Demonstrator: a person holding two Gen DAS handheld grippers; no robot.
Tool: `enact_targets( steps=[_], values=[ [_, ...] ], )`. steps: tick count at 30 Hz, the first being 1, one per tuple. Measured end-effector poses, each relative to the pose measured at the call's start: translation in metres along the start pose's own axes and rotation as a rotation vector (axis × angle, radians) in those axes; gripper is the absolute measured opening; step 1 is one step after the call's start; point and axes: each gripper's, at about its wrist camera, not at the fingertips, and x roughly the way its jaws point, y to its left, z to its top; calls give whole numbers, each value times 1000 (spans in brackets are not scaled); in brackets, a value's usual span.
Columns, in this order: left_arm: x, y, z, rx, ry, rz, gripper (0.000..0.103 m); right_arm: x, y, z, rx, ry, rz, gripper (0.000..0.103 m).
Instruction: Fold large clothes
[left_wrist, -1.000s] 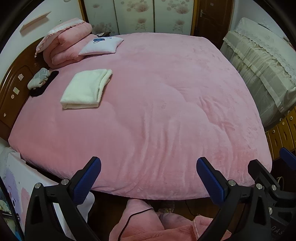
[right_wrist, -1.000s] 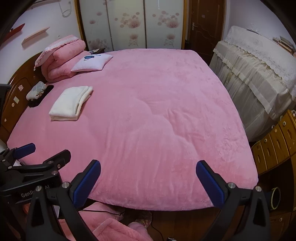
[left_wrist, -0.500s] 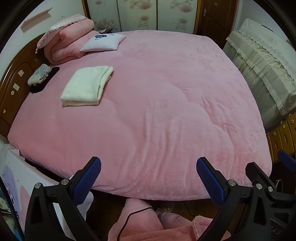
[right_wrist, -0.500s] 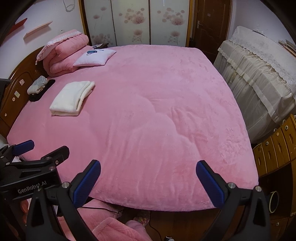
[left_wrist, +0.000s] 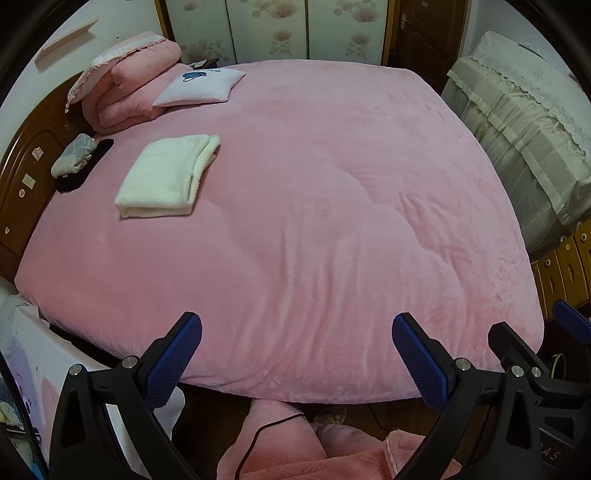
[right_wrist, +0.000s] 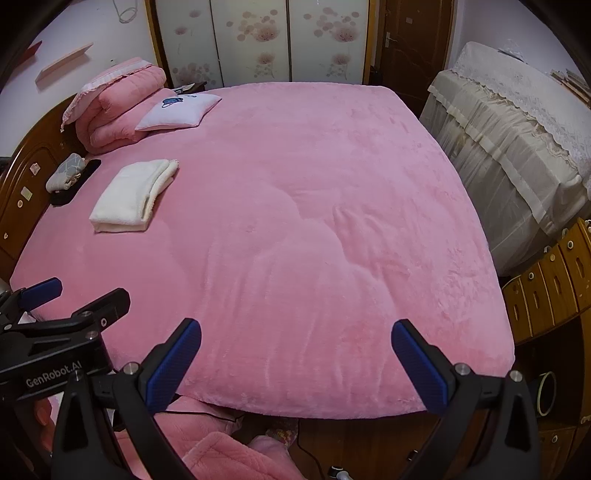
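A folded cream garment (left_wrist: 168, 176) (right_wrist: 135, 195) lies on the left side of the pink bed (left_wrist: 314, 206) (right_wrist: 295, 221), near the headboard. Below the bed's near edge, a heap of pink quilted clothing (left_wrist: 295, 446) (right_wrist: 221, 454) lies on the floor. My left gripper (left_wrist: 296, 360) hovers open over the bed's near edge, above that heap, holding nothing. My right gripper (right_wrist: 296, 363) is open too, beside it on the right, empty. The left gripper's body (right_wrist: 55, 350) shows at the left of the right wrist view.
A folded pink quilt (left_wrist: 125, 92) and a white pillow (left_wrist: 199, 86) sit at the bed's far left. A grey bundle (left_wrist: 74, 155) lies by the wooden headboard (left_wrist: 22, 177). A lace-covered cabinet (right_wrist: 517, 147) and wooden drawers (right_wrist: 546, 280) stand on the right.
Both grippers have lifted and drifted slightly back from the bed, so the bed sits a bit lower in view. Both stay open and empty.
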Motion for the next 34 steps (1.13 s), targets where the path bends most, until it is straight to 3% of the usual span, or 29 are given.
enact_targets(
  steps=[26,34],
  values=[
    [2,-8,9,34,0,29,102,15,-15,6,30,33,19,103],
    [0,-8,13,27,-36,28,102,25,-25,12,53,51,27,103]
  ],
)
